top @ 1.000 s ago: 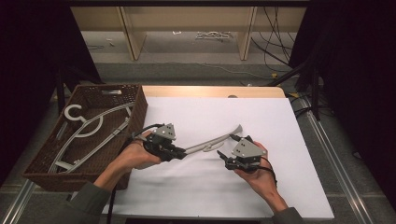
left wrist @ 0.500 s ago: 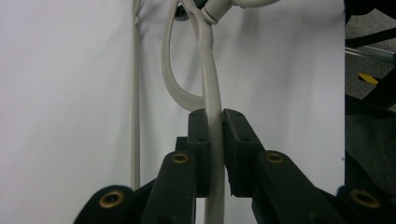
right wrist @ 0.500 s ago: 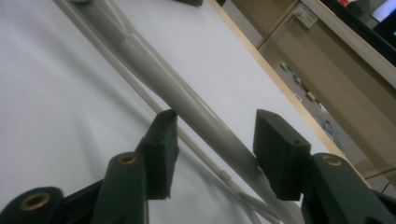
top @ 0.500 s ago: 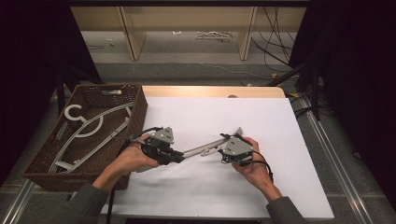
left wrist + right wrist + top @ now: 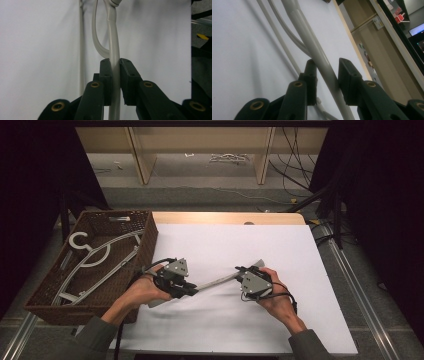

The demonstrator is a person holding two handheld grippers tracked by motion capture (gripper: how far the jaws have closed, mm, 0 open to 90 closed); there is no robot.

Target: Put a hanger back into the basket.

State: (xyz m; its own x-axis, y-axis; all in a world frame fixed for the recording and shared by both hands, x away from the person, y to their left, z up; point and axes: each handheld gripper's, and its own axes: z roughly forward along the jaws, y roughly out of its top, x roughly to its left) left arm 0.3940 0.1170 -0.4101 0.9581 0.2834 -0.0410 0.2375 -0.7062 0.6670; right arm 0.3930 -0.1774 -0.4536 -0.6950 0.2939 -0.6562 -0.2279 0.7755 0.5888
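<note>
A grey plastic hanger [image 5: 217,281] stretches slantwise between my two grippers, just above the white table [image 5: 280,245]. My left gripper [image 5: 192,291] is shut on its lower left part; in the left gripper view both pads [image 5: 107,72] press on the grey bar [image 5: 113,37]. My right gripper [image 5: 239,270] holds the upper right arm of the hanger. Its jaws have just been closing, and in the right gripper view the bar [image 5: 299,22] runs aslant between the two pads [image 5: 348,75], which sit against it. A thinner lower rail [image 5: 279,42] of the hanger runs alongside.
A dark wicker basket [image 5: 147,237] stands off the table's left edge with other pale hangers [image 5: 95,255] lying in it. Wooden shelf legs [image 5: 140,155] and cables [image 5: 295,150] lie beyond the far edge. White table surface [image 5: 260,330] lies in front of the hands.
My right gripper has slid left and up to the hanger's raised arm and its jaws have closed around it. The left hand and its grip have stayed put.
</note>
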